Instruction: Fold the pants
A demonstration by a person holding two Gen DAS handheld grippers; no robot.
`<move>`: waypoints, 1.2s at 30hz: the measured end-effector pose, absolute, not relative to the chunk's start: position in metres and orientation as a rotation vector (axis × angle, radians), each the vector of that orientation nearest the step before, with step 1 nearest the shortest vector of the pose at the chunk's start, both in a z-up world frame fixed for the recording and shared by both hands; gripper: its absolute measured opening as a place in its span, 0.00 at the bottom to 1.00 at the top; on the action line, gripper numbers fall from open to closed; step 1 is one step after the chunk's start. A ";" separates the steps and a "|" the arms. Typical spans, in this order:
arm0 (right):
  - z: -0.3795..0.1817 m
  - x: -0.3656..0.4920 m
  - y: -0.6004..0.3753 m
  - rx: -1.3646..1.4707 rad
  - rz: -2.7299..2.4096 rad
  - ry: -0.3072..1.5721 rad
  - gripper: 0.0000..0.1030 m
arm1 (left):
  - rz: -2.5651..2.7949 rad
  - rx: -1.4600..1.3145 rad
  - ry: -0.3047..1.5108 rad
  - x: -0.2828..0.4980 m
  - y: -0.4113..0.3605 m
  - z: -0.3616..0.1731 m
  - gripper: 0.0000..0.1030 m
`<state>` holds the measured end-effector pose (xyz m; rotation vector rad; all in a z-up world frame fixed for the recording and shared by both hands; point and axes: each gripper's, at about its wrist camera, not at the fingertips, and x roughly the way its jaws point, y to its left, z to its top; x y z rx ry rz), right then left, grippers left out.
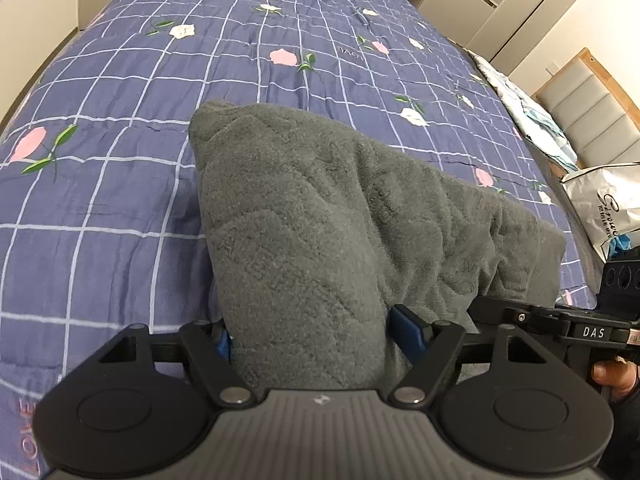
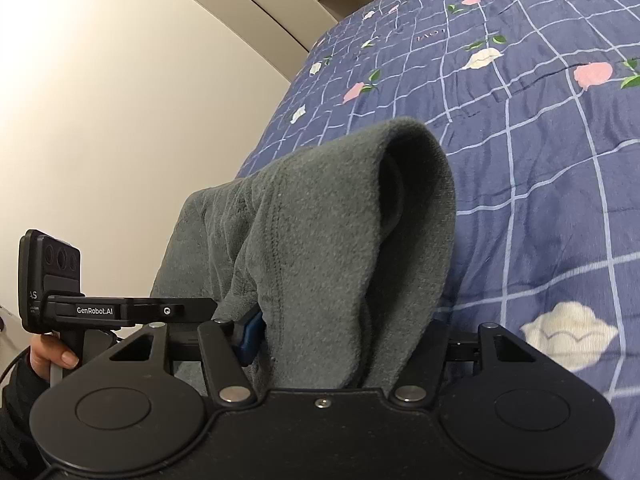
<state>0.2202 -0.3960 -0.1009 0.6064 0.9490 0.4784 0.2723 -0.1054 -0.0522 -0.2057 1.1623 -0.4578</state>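
Observation:
The grey fleece pants are held up over the bed between both grippers. My left gripper is shut on the pants, the fabric bunched thick between its blue pads. My right gripper is shut on the pants too; one blue pad shows, the other is hidden by cloth. An open rolled edge of the pants arches over the right gripper. The right gripper also shows in the left wrist view, close beside the left one.
The bed has a blue checked quilt with pink and white flowers, also in the right wrist view. A white shopping bag, a pale bundle of bedding and a padded headboard are at right. A wall and wardrobe stand left.

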 end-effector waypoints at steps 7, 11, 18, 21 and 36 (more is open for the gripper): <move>-0.085 0.206 -0.376 0.586 0.506 0.970 0.58 | -0.441 -0.207 1.138 0.252 -0.092 -0.033 0.75; -0.076 0.202 -0.357 0.574 0.532 0.969 0.58 | -0.420 -0.212 1.118 0.244 -0.074 -0.023 0.74; -0.060 0.218 -0.307 0.563 0.608 0.938 0.58 | -0.340 -0.237 1.080 0.244 -0.024 -0.005 0.74; -0.056 0.230 -0.283 0.559 0.639 0.930 0.58 | -0.308 -0.242 1.062 0.248 -0.002 0.000 0.74; -0.102 0.266 -0.226 0.578 0.588 1.046 0.61 | -0.216 -0.308 1.110 0.263 0.046 -0.052 0.77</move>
